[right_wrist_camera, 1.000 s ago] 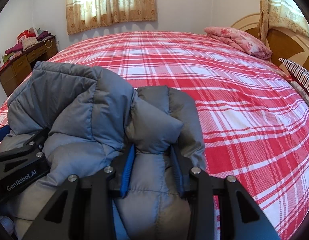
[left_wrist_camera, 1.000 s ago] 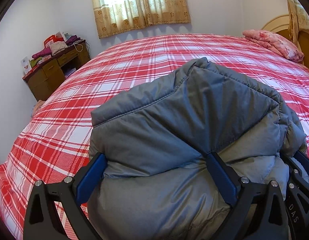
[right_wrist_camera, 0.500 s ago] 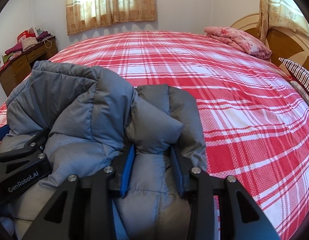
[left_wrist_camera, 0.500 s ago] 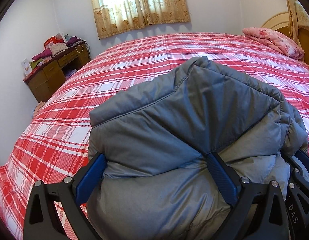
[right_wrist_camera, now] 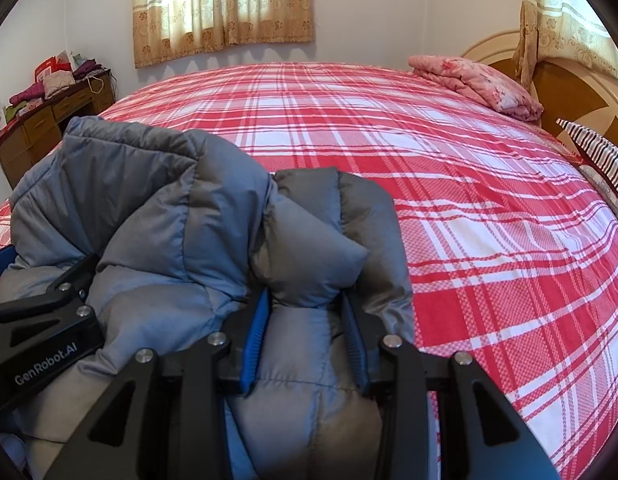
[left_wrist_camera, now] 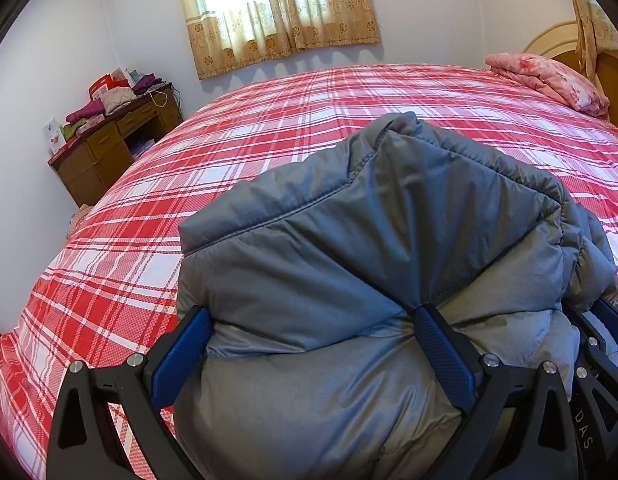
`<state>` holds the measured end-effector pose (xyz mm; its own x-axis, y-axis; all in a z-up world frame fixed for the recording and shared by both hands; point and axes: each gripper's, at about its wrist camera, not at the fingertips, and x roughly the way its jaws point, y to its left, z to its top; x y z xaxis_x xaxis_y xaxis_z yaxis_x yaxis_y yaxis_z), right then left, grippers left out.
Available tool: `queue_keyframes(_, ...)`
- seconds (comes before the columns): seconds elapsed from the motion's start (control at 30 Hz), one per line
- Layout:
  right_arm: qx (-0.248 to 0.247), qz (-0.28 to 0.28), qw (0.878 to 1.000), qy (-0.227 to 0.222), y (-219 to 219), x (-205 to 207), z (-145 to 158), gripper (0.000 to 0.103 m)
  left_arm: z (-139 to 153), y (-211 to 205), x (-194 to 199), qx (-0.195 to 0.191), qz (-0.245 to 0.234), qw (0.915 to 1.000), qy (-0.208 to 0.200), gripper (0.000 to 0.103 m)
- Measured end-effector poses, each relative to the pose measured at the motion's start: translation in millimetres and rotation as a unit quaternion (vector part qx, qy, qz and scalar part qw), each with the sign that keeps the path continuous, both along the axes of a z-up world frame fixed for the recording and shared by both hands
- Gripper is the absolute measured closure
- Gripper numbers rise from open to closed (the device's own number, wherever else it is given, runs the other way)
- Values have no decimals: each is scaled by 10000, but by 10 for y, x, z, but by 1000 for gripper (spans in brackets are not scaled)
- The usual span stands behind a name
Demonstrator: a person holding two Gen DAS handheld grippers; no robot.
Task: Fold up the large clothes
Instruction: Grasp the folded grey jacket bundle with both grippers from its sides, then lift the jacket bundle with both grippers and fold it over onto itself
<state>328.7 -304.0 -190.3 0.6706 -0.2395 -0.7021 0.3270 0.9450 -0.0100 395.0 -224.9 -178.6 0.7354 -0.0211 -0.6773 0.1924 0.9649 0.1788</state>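
Grey puffer jacket (left_wrist_camera: 349, 280) bunched over plaid bed (left_wrist_camera: 269, 140), left gripper (left_wrist_camera: 313, 344) jaws wide around it, right gripper (right_wrist_camera: 305, 328) jaws pinching a fold

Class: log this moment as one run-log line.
left gripper: shut on jacket | right gripper: shut on jacket | bed: beneath
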Motion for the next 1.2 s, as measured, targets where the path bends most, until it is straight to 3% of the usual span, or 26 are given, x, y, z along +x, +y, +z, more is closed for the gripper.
queue_keyframes(0.17, 98, 2, 10000, -21, -15, -16, 20, 60, 69, 63, -2, -119, -191, 9993, 285, 1)
queue_keyframes(0.27, -13, -190, 9998, 79, -65, -84, 116, 26, 250, 321, -192, -358, -263, 9985, 308, 1)
queue_keyframes(0.3, 103, -81, 9999, 49, -90, -132, 159, 23, 330, 464, -307, -471, -315, 9980, 288, 1)
queue_keyframes(0.43, 540, 164, 9977, -382, -194, -457, 282, 21, 431, 869, -629, -792, -457, 9957, 167, 1)
queue_keyframes(0.5, 816, 239, 9956, -403, -230, -545, 215, 21, 335, 971, -687, -949, -565, 9933, 349, 1)
queue_keyframes(0.57, 1023, 313, 9934, -412, -238, -560, 113, 21, 205, 978, -692, -982, -592, 9918, 561, 1)
queue_keyframes(0.83, 1737, 729, 9814, -373, -289, -490, -42, 24, 22, 894, -691, -1447, -843, 9842, 574, 1)
queue_keyframes(0.97, 2052, 912, 9736, -401, -301, -460, -76, 31, -27, 892, -669, -1669, -965, 9792, 635, 2)
queue_keyframes(1.0, 2105, 1015, 9715, -402, -291, -448, -77, 38, -35, 887, -668, -1749, -1019, 9771, 649, 7)
queue_keyframes(1.03, 2159, 1101, 9693, -410, -285, -443, -77, 43, -31, 867, -682, -1835, -1135, 9742, 662, 22)
queue_keyframes(1.07, 2286, 1230, 9647, -436, -275, -429, -81, 53, -18, 831, -707, -1889, -1283, 9713, 662, 28)
queue_keyframes(1.17, 2424, 1326, 9598, -501, -252, -425, -67, 70, 61, 673, -828, -1470, -1431, 9777, 458, 55)
queue_keyframes(1.2, 2374, 1349, 9604, -554, -230, -433, -43, 75, 116, 629, -879, -1235, -1396, 9819, 340, 70)
